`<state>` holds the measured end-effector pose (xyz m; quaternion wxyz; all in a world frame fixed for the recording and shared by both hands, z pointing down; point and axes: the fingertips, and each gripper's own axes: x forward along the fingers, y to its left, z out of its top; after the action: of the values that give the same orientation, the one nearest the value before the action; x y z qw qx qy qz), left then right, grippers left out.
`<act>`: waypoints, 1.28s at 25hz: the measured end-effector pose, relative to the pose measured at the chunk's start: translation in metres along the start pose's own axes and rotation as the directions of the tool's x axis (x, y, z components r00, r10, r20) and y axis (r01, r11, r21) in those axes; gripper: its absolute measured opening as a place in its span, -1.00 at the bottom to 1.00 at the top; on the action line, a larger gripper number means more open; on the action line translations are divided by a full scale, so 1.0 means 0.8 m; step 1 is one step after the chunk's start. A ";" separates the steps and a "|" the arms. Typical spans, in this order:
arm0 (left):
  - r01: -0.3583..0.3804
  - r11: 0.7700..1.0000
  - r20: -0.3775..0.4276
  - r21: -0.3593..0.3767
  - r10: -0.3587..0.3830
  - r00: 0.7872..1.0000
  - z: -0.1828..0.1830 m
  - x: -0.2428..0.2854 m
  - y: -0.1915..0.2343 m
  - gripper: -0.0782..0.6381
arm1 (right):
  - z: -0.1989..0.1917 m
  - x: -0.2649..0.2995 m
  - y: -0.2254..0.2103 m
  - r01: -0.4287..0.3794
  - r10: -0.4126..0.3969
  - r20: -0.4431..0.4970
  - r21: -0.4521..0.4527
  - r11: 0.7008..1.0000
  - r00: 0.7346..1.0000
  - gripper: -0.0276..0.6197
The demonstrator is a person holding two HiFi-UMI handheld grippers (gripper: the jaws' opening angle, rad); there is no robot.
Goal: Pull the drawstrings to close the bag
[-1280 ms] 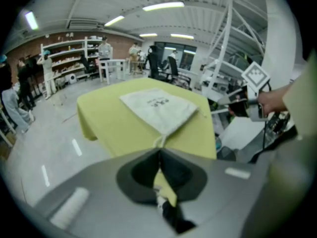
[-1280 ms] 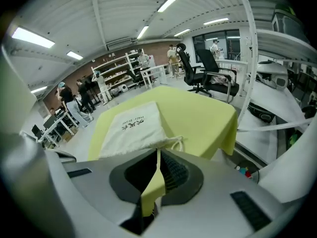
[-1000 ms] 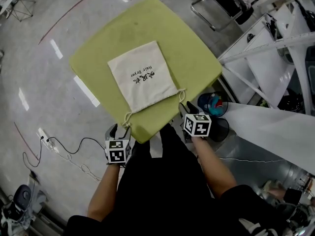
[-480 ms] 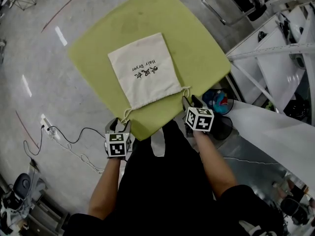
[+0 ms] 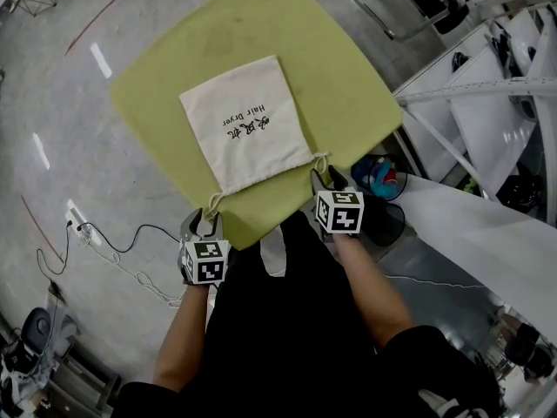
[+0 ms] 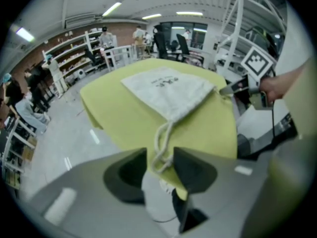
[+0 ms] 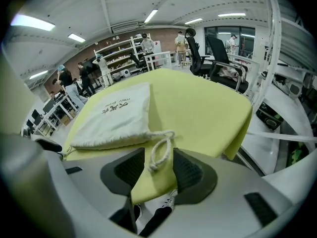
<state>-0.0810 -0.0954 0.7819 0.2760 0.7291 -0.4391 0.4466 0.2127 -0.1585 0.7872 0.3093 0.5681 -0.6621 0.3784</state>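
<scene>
Both jaws unclamped: left gripper (image 6: 159, 153) just closing round left cord (image 6: 163, 132), right gripper (image 7: 158, 153) just widening round right cord (image 7: 163, 140). Risk: shallow bite, cords slip.

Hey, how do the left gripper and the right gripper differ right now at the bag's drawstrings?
On the left gripper the fingers have just been closing; on the right gripper they have just been opening. In the head view the left gripper sits lower in frame than the right gripper. Shared: the left drawstring lies between the left gripper's fingers and the right drawstring between the right gripper's, neither pinched yet.
</scene>
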 end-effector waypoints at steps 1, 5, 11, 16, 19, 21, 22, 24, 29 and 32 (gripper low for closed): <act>0.000 1.000 -0.002 0.002 0.000 1.000 0.000 0.001 -0.001 -0.31 | -0.001 0.002 0.000 0.000 0.000 -0.011 0.000 1.000 1.000 -0.38; -0.002 1.000 -0.014 -0.003 0.002 1.000 -0.001 0.008 -0.003 -0.42 | -0.003 0.006 -0.005 0.033 -0.033 -0.041 -0.003 0.999 0.999 -0.49; -0.017 1.000 -0.014 -0.003 0.017 1.000 -0.001 0.014 -0.012 -0.62 | -0.009 0.004 -0.002 0.049 -0.052 -0.062 -0.053 0.997 0.997 -0.74; -0.033 0.999 -0.004 -0.035 0.033 0.999 0.000 0.009 -0.006 -0.70 | -0.012 -0.002 0.004 0.051 -0.056 -0.059 -0.079 0.996 0.997 -0.80; -0.042 0.997 0.028 -0.070 0.044 0.999 0.004 0.000 0.007 -0.72 | -0.007 -0.014 0.003 0.061 -0.064 -0.034 -0.100 0.993 0.997 -0.83; -0.047 0.995 0.039 -0.087 0.051 0.998 0.005 -0.005 0.016 -0.73 | -0.003 -0.022 0.000 0.071 -0.074 -0.017 -0.133 0.989 0.997 -0.85; -0.049 0.995 0.038 -0.091 0.053 0.998 0.006 -0.008 0.021 -0.73 | -0.001 -0.026 -0.001 0.076 -0.078 -0.010 -0.148 0.986 0.997 -0.85; -0.054 0.994 0.041 -0.090 0.058 0.998 0.010 -0.012 0.028 -0.74 | 0.003 -0.034 -0.008 0.089 -0.090 0.001 -0.171 0.981 0.996 -0.86; -0.092 0.991 0.055 -0.101 0.097 0.994 0.026 -0.027 0.048 -0.74 | 0.022 -0.056 -0.029 0.147 -0.139 0.052 -0.214 0.966 0.989 -0.87; -0.124 0.987 0.090 -0.106 0.134 0.987 0.047 -0.037 0.068 -0.74 | 0.047 -0.067 -0.036 0.183 -0.161 0.108 -0.235 0.955 0.981 -0.87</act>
<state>-0.1201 -0.1386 0.7396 0.2610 0.7051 -0.5203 0.4049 0.2505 -0.1647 0.7269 0.3793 0.5973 -0.6644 0.2405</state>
